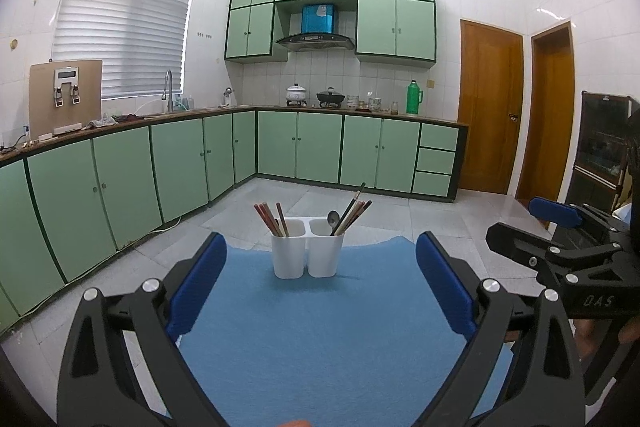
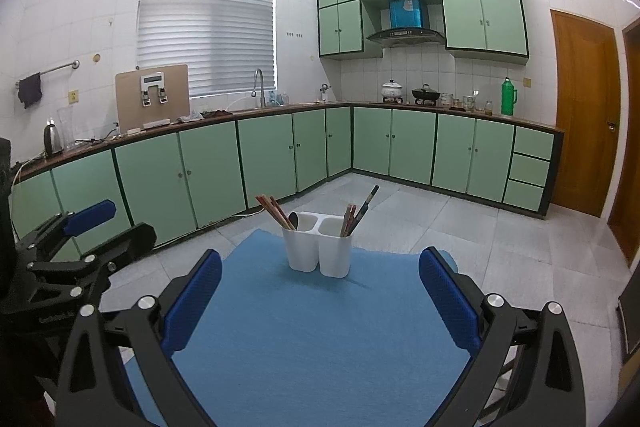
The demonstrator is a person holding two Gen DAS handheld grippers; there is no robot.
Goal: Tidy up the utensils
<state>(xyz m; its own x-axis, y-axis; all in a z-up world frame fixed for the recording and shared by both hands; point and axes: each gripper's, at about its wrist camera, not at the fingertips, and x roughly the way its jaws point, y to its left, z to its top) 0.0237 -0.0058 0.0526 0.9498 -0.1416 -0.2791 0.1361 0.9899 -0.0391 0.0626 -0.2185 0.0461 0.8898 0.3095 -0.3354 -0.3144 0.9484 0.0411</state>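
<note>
A white two-compartment utensil holder (image 1: 307, 250) stands upright at the far end of a blue mat (image 1: 320, 339); it also shows in the right wrist view (image 2: 319, 250). Its left cup holds reddish chopsticks (image 1: 273, 218). Its right cup holds a dark spoon (image 1: 333, 218) and several chopsticks (image 1: 355, 211). In the right wrist view the spoon (image 2: 294, 220) appears beside the left chopsticks (image 2: 274, 211). My left gripper (image 1: 320, 259) is open and empty, short of the holder. My right gripper (image 2: 320, 275) is open and empty, also short of it, and shows at right in the left wrist view (image 1: 554, 213).
The mat lies on a surface above a grey tiled floor (image 1: 440, 223). Green cabinets (image 1: 180, 163) with a countertop run along the left and far walls. Wooden doors (image 1: 490, 107) stand at right. The left gripper appears at left in the right wrist view (image 2: 90, 217).
</note>
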